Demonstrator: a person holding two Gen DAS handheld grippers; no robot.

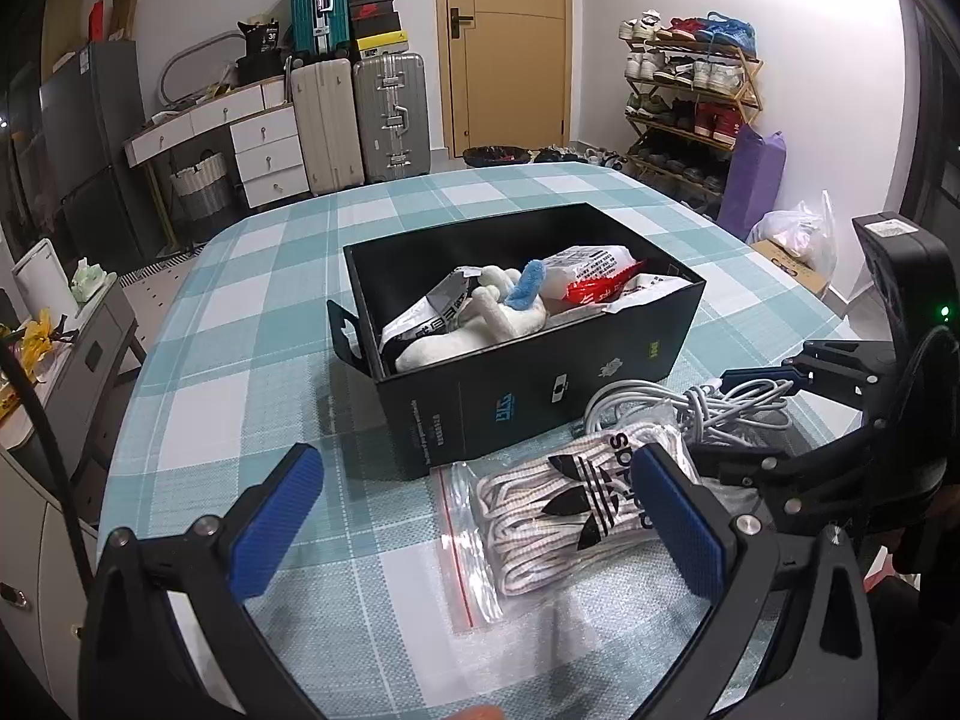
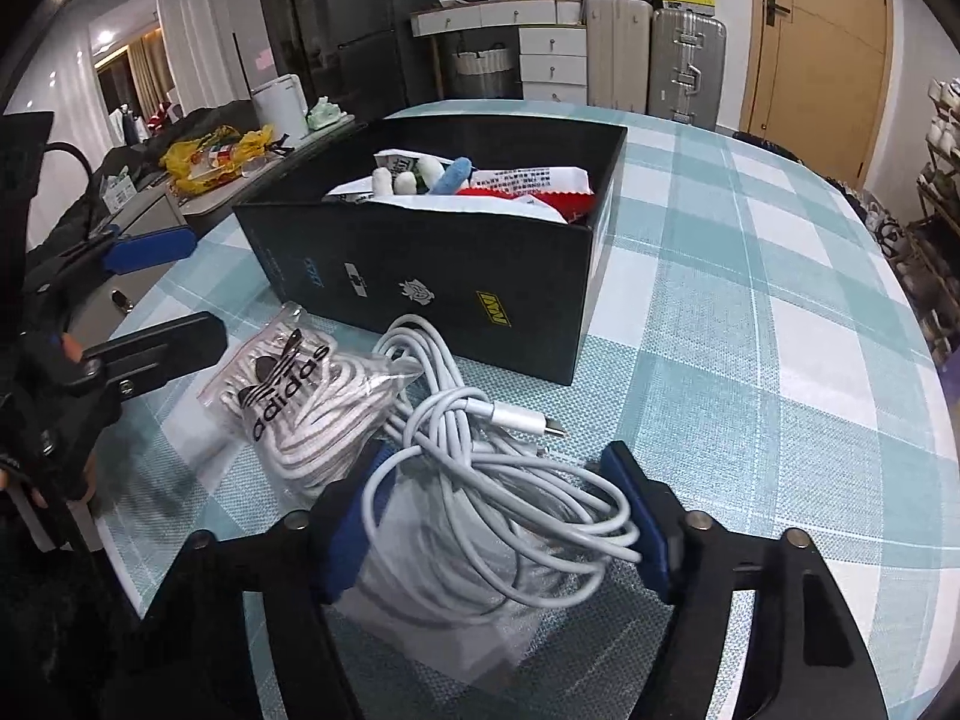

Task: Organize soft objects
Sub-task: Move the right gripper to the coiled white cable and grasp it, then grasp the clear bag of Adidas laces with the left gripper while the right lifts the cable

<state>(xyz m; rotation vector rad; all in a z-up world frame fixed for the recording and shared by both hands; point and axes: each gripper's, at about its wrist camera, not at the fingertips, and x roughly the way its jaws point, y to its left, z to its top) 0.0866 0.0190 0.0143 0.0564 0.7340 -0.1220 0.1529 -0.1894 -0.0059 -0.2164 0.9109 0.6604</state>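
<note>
A white charging cable (image 2: 498,498), coiled over a clear bag, lies on the checked tablecloth in front of a black box (image 2: 420,282). My right gripper (image 2: 495,522) straddles the coil, and both blue pads touch its loops. Left of it lies a zip bag of white shoelaces (image 2: 300,396) with a black logo. In the left wrist view my left gripper (image 1: 480,516) stands open over that lace bag (image 1: 558,516), its right pad above the bag's edge. The box (image 1: 540,396) holds a white plush toy (image 1: 480,324) with a blue part and red-and-white packets (image 1: 594,282).
The round table (image 1: 240,300) has a teal checked cloth, and its edge runs close behind both grippers. Suitcases (image 1: 360,114), a drawer unit, a door and a shoe rack (image 1: 690,102) stand beyond it. A low cabinet with clutter (image 2: 210,162) sits left of the table.
</note>
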